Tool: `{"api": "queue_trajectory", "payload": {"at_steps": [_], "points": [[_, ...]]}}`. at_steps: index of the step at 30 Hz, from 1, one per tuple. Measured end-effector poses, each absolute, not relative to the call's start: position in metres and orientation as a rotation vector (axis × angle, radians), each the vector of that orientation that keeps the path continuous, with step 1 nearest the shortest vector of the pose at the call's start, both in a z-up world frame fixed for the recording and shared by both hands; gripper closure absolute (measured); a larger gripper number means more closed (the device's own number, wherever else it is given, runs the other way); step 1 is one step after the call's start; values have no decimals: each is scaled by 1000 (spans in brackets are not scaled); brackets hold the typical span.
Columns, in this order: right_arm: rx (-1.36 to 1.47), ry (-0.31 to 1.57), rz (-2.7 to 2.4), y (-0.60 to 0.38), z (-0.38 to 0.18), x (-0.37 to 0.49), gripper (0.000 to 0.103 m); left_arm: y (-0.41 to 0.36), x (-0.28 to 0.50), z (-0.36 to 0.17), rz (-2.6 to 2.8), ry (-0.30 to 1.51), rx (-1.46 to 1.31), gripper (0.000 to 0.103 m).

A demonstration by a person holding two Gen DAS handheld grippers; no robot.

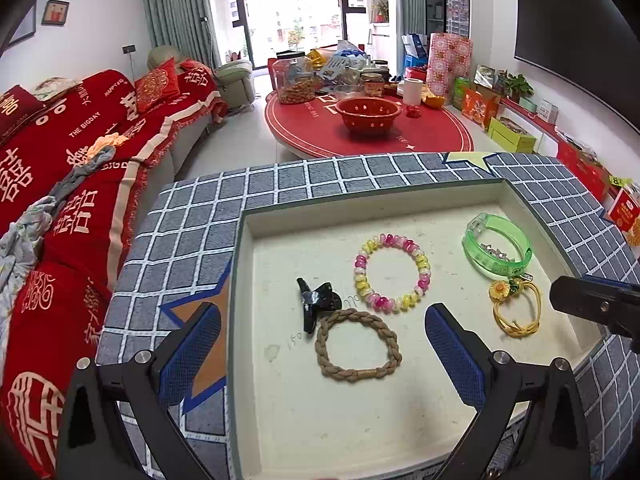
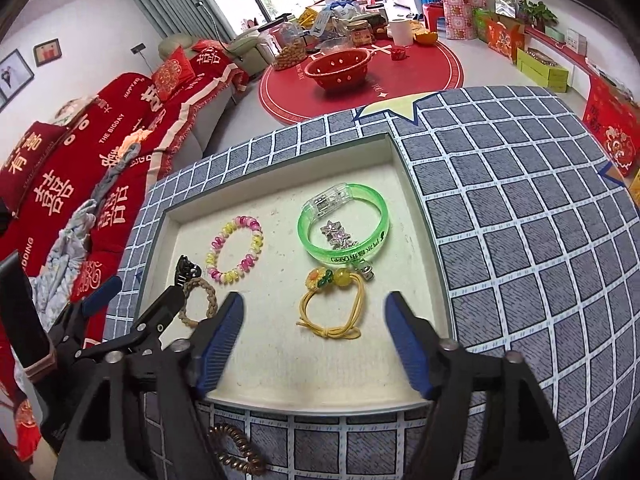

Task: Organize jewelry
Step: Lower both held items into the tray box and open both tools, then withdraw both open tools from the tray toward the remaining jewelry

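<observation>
Both my grippers hover over the near edge of the shallow cream tray (image 1: 400, 420), which sits on a grid-patterned cloth (image 1: 192, 232). My left gripper (image 1: 322, 354) has its fingers spread wide, empty, above the braided tan band (image 1: 357, 345); a black hair clip (image 1: 314, 302) touches that band's far-left side. My right gripper (image 2: 314, 346) is also wide, empty, near the yellow hair tie (image 2: 334, 304) with its flower charm. Far of the yellow hair tie lies the green bangle (image 2: 343, 226), a small silver charm (image 2: 338, 236) inside it. The pink-yellow bead bracelet (image 1: 392, 276) lies mid-tray. Only the right view shows a brown coil tie (image 2: 236, 450) on the cloth, outside the tray's near edge.
</observation>
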State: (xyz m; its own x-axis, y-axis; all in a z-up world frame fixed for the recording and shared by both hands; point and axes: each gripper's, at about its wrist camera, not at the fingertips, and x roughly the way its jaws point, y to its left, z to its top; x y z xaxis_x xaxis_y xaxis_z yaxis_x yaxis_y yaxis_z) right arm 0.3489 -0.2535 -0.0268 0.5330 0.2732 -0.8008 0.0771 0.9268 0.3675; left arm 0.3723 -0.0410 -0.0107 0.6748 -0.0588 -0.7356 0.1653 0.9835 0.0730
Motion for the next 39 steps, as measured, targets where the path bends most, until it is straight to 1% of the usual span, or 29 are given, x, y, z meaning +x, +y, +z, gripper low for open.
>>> {"api": "queue_trajectory", "payload": {"at_steps": [3,5,8,11,21,31,39], "points": [[390,989,127,-255,-24,341,20,-36,365,-4,-129,815,133,0],[393,961,127,-256,-19,334,0,-33,355,-2,-144,807,125,0],[397,888,123,-257,-7,319,0,-26,340,1,-189,812,121,0],[400,859,128,-259,5,307,0,-22,320,4,-190,798,123,0],[377,904,155,-267,23,257,0,-15,266,3,-214,839,71,0],[353,949,133,-285,3,196,0,-25,235,-24,-220,937,9,0],[337,1021,81,-294,-27,165,0,-28,234,-35,-164,984,-55,0]]}}
